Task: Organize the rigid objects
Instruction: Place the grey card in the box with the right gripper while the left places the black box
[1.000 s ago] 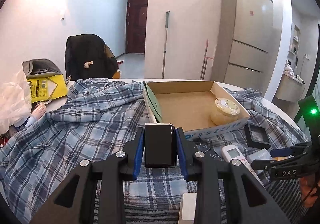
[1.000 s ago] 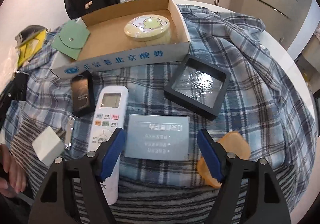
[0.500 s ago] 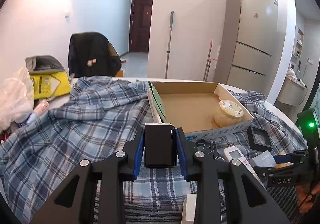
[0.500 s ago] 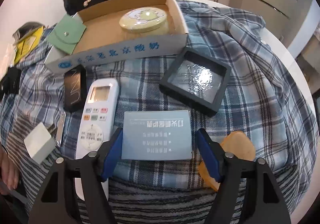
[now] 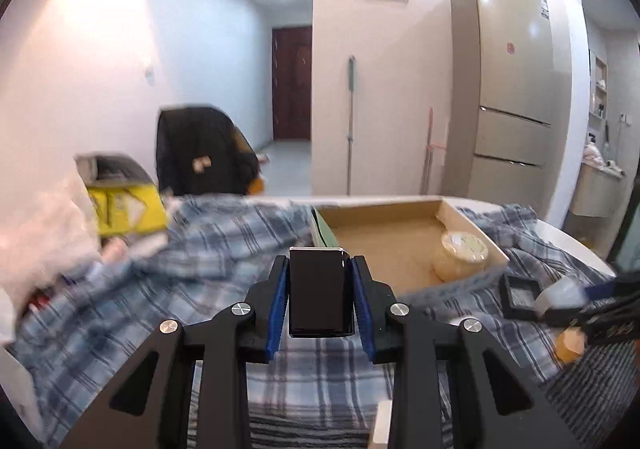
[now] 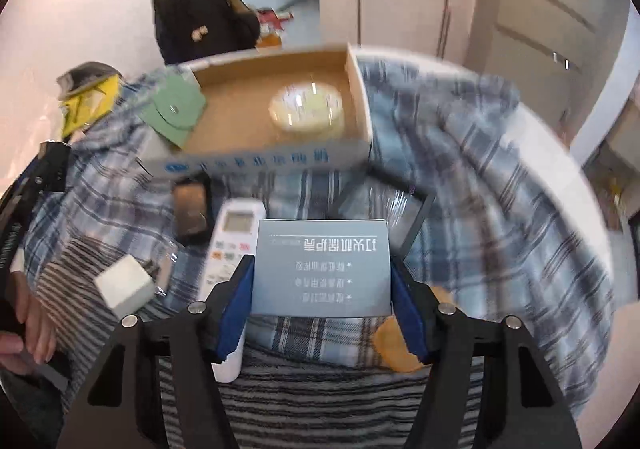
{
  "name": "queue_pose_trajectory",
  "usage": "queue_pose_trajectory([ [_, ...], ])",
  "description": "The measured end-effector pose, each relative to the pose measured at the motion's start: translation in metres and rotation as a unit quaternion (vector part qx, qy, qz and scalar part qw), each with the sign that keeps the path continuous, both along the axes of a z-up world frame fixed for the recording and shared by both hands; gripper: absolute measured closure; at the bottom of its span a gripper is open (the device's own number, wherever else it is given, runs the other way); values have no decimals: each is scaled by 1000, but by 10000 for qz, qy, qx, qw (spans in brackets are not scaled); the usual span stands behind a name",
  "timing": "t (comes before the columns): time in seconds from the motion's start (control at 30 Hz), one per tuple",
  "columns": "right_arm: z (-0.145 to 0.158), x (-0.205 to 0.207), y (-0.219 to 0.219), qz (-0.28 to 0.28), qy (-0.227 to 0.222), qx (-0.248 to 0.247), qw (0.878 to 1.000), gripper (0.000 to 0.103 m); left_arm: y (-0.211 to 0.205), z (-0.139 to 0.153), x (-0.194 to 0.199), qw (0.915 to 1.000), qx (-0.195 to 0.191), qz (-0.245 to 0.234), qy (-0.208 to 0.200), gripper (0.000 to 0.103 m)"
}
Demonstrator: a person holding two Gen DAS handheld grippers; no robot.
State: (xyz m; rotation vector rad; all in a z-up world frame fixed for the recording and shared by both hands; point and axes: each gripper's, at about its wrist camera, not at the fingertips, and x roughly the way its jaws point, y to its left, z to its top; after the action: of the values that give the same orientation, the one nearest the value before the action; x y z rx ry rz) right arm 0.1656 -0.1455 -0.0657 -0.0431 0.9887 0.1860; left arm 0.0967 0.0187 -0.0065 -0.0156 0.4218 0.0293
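My left gripper (image 5: 320, 289) is shut on a black rectangular box (image 5: 321, 291) and holds it above the plaid cloth, short of the cardboard tray (image 5: 404, 239). My right gripper (image 6: 322, 289) is shut on a grey-blue printed box (image 6: 322, 267) and holds it lifted above the cloth. The cardboard tray (image 6: 244, 165) holds a round pale-yellow tin (image 6: 307, 112). A green pouch (image 6: 174, 111) leans on the tray's left end.
On the cloth lie a white remote (image 6: 230, 245), a dark lighter box (image 6: 191, 209), a black square frame (image 6: 408, 215), a white charger (image 6: 126, 285) and an orange lid (image 6: 396, 345). A fridge (image 5: 508, 89) and a chair with a black jacket (image 5: 200, 153) stand behind.
My right gripper closed on the grey-blue box and lifted it off the cloth. My left gripper, still holding the black box, rose and tilted up toward the tray.
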Motion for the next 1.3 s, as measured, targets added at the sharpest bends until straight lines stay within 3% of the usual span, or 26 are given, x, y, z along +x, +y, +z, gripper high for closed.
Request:
queue_pose_trajectory([
  [0.1,34,0,-1,93,-451,119,9989,40,-1,20,-2,9996,-115,-261,-17,71],
  [0.27,73,18,4,73,-888,472,9949,40,8,58,25,9964,-677,-452,232,71],
  [0.5,97,78,27,139,-1092,756,9910,40,-20,83,77,9993,-260,-216,-132,71],
  [0.63,80,128,28,-114,-1108,716,9912,40,-31,67,122,9947,-501,-884,150,71],
  [0.67,72,140,28,-151,-1038,747,9917,40,-35,56,135,9938,-395,-1002,266,71],
  [0.73,55,160,30,-119,-890,774,9929,40,-38,39,151,9952,-220,-825,474,71],
  [0.97,4,191,44,-105,-510,569,9970,40,-23,-28,199,9824,-592,-769,1593,71],
  [1.07,-9,194,45,-29,-398,731,9965,40,-17,-48,203,9742,-884,-997,1824,71],
  [1.3,-25,193,49,194,-331,776,9962,40,-22,-61,206,9735,-692,-921,1977,71],
])
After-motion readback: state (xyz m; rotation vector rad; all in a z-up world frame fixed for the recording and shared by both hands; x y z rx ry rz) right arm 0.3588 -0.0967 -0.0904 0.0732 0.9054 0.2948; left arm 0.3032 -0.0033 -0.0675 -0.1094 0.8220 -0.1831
